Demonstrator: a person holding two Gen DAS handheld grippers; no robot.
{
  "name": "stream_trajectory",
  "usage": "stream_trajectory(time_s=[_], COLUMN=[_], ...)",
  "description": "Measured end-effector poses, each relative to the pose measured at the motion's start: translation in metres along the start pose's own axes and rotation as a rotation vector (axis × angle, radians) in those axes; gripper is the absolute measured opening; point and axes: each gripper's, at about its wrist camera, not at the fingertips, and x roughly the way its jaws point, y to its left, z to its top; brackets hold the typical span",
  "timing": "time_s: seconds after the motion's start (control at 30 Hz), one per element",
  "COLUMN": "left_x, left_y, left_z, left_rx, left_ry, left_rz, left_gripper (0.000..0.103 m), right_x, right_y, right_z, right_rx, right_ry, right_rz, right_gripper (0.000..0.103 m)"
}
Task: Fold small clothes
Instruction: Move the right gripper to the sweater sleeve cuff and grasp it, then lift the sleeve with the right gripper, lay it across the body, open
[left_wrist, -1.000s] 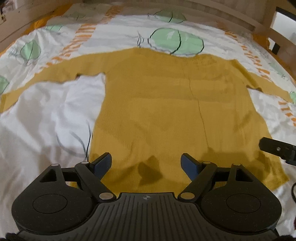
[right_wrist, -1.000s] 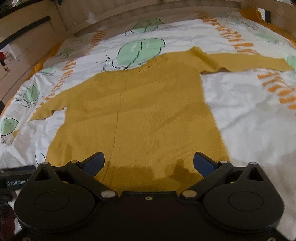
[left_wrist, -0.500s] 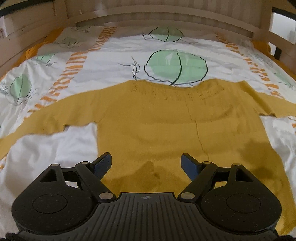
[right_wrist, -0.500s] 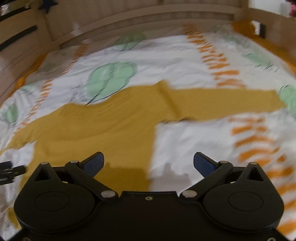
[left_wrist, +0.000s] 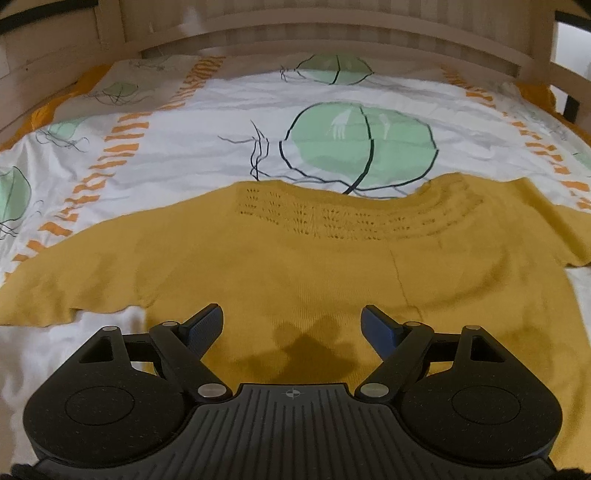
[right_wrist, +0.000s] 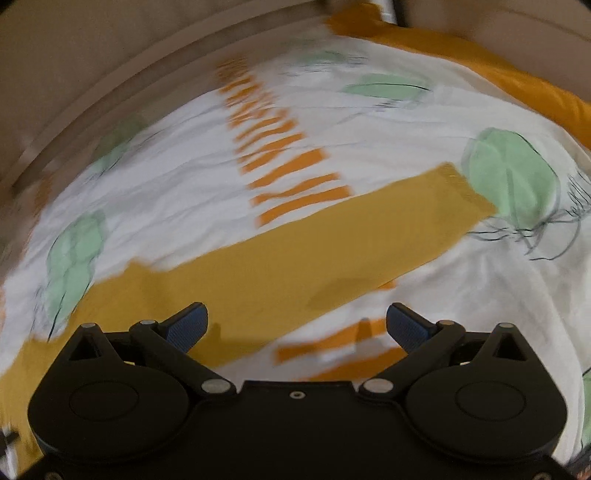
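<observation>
Both tools stand spread with nothing between their blue pads. The left tool (left_wrist: 292, 325) hangs over the body of one mustard-yellow knitted sweater (left_wrist: 295, 266), casting a crossed shadow on the knit just ahead of its tips; whether it touches the fabric cannot be told. The right tool (right_wrist: 297, 325) hangs over that sweater's right sleeve (right_wrist: 295, 254), and that view is blurred.

The sweater lies flat on a bed (left_wrist: 207, 147), spread out on a white sheet printed with green leaf shapes and orange dashed bands. In the left wrist view its neckline (left_wrist: 354, 195), with rows of small openwork holes below it, points toward the far end of the bed, where a pale wooden rail (left_wrist: 332, 40) runs across; the hem end runs out of sight under the tool, so the body's long axis runs from the near edge to the far edge. One sleeve stretches to the left edge of that view, the other to the right, both roughly across the bed.

In the right wrist view the sleeve is a long straight strip, slanting from lower left up to its cuff (right_wrist: 465, 188) at upper right, beside a green leaf print (right_wrist: 513, 173). An orange-yellow edge (right_wrist: 517, 81) shows beyond the sheet at the far side.

Count: one sweater, two sleeves, two tools.
</observation>
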Motion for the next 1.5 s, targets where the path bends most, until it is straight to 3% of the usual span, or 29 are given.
stream_trajectory(time_s=[0.13,0.23,0.4,0.63,0.7,0.83,0.93,0.97,1.07,1.23,1.5], left_x=[0.020,0.032,0.035,0.037,0.038,0.041,0.041,0.041,0.042,0.041,0.020], left_y=[-0.002,-0.004,-0.007,-0.008,-0.008,-0.006,-0.006,-0.006,-0.006,-0.004,0.014], left_z=[-0.004,-0.010,-0.024,-0.031,-0.029,-0.029,-0.030,-0.030,-0.028,-0.024,-0.021], left_rx=[0.011,0.012,0.024,0.010,0.008,-0.005,-0.005,-0.004,-0.004,-0.003,-0.032], left_ry=[0.024,0.051,-0.018,-0.074,-0.070,-0.061,-0.059,-0.058,-0.049,-0.020,0.036], left_rz=[0.002,0.007,0.008,0.002,0.004,-0.001,-0.001,-0.001,-0.001,-0.015,-0.084], left_gripper=[0.081,0.082,0.086,0.092,0.094,0.097,0.097,0.097,0.097,0.096,0.092], right_x=[0.010,0.013,0.024,0.045,0.052,0.061,0.060,0.057,0.041,0.003,-0.060], right_y=[-0.033,-0.049,-0.070,-0.092,-0.093,-0.093,-0.091,-0.093,-0.098,-0.069,0.031], right_z=[0.024,0.042,0.063,0.066,0.063,0.056,0.056,0.056,0.061,0.073,0.088], right_rx=[0.091,0.086,0.069,0.077,0.075,0.051,0.027,0.024,0.084,0.009,-0.129], right_ry=[-0.050,-0.081,-0.085,-0.038,-0.022,-0.005,-0.013,-0.023,-0.056,-0.121,-0.191], right_rz=[-0.040,-0.097,-0.174,-0.192,-0.193,-0.217,-0.271,-0.289,-0.218,-0.163,0.021], right_gripper=[0.103,0.102,0.102,0.099,0.088,0.081,0.046,0.016,0.014,0.014,0.014])
